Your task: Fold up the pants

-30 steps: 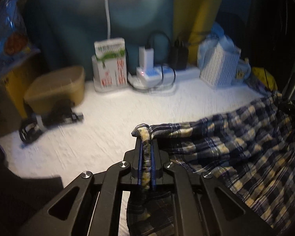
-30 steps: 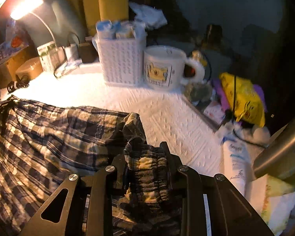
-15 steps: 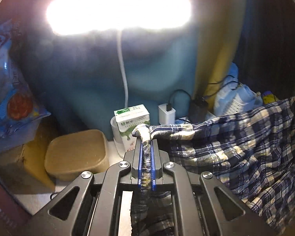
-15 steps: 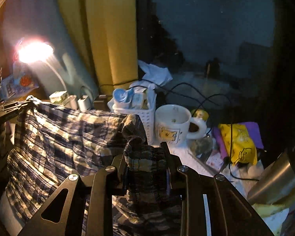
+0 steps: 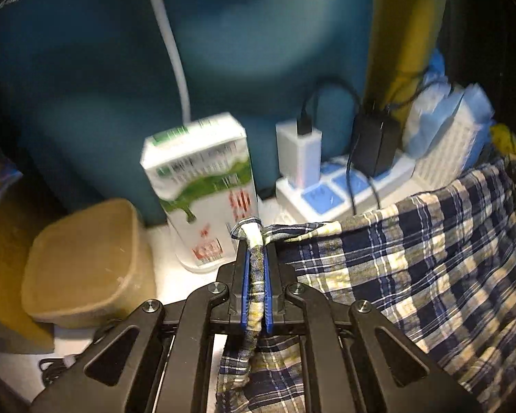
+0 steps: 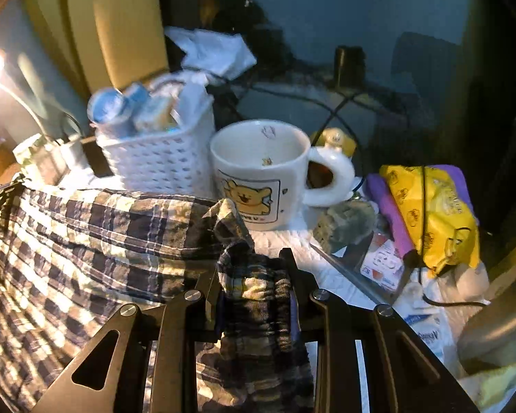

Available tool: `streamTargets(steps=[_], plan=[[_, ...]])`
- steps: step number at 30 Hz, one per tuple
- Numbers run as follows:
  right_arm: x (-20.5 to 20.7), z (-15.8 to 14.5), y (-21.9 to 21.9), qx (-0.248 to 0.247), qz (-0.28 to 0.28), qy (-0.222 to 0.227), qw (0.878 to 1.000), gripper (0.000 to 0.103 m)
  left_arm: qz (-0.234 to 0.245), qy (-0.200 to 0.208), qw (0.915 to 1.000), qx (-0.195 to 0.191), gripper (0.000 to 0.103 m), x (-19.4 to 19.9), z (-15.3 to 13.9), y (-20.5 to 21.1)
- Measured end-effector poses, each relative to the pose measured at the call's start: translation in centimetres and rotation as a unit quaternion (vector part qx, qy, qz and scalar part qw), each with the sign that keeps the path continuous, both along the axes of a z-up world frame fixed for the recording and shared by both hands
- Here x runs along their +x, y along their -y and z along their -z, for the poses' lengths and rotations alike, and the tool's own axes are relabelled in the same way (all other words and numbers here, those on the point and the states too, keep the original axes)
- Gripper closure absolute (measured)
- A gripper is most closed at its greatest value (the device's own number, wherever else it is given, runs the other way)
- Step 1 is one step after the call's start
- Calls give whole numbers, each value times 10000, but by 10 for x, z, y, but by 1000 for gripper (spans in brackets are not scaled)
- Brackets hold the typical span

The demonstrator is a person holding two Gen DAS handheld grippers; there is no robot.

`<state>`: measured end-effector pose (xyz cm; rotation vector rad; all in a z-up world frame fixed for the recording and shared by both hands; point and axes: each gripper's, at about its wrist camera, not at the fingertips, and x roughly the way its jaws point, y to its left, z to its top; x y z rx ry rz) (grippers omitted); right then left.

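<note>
Since a moment ago both views have swung down from the lamp's glare, and the clutter at the back of the tabletop [image 5: 161, 285] looms closer behind the cloth. At far left a tan tub [image 5: 86, 261] sits by the edge, with a white carton [image 5: 203, 186] just right of it. The left hand-held gripper [image 5: 256, 251] is pinched nearly closed on a thin corner of the plaid pants [image 5: 412, 268], whose top edge runs taut to the right, in front of a power strip [image 5: 344, 189] with its chargers. Only a narrow band of bare white surface shows between carton and cloth.

In the right wrist view the pants [image 6: 96, 241] span from the left border to the right hand-held gripper [image 6: 254, 275], whose jaws stand partly apart, clamped on a thick bunched wad of fabric. Just behind the stretched edge stand a white basket [image 6: 158, 158] and a bear mug [image 6: 258, 175]. Right of the gripper a yellow packet [image 6: 433, 213] and loose papers crowd the surface, leaving a small strip of open tabletop beside the mug.
</note>
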<state>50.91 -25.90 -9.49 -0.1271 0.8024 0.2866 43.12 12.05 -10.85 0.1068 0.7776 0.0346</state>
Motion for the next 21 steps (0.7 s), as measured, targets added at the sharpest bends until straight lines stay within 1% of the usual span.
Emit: streamTargets(steps=[3,5,8,9,10,11,12,13,15,17,21], plan=[[17,16,-1,-50,41,-222,9997,75,6,-143,9999,46,97,2,9,0],[25,24,-3,-98,83,-346,9993,75,-10,-236,9997,24,93,2,10,-2],[34,32,-3,-189,218,-494,9984,75,-30,-386,9992,-72,93,0,7,-5],[36,32,-2,-178,262,-540,9980,70,-52,-402,9992,-67,91,0,5,-5],[38,32,-1,-202,294,-550,9979,60,-83,-402,9991,-54,86,0,5,-5],[38,30,-1,-272,360,-499,9977,53,-115,-380,9992,-59,82,-1,4,-7],[37,27,1,-298,417,-430,9978,38,-126,-338,9993,-99,79,-3,1,-8],[36,24,3,-276,451,-369,9979,27,-134,-321,9993,-117,77,-5,0,-10],[30,14,7,-202,458,-199,9985,27,-176,-245,9995,-137,62,-9,-6,-12],[23,4,10,-225,453,-85,9987,27,-177,-163,9995,-183,55,-15,-12,-14],[3,-13,16,-220,425,80,9988,27,-184,-47,9997,-133,52,-28,-27,-13]])
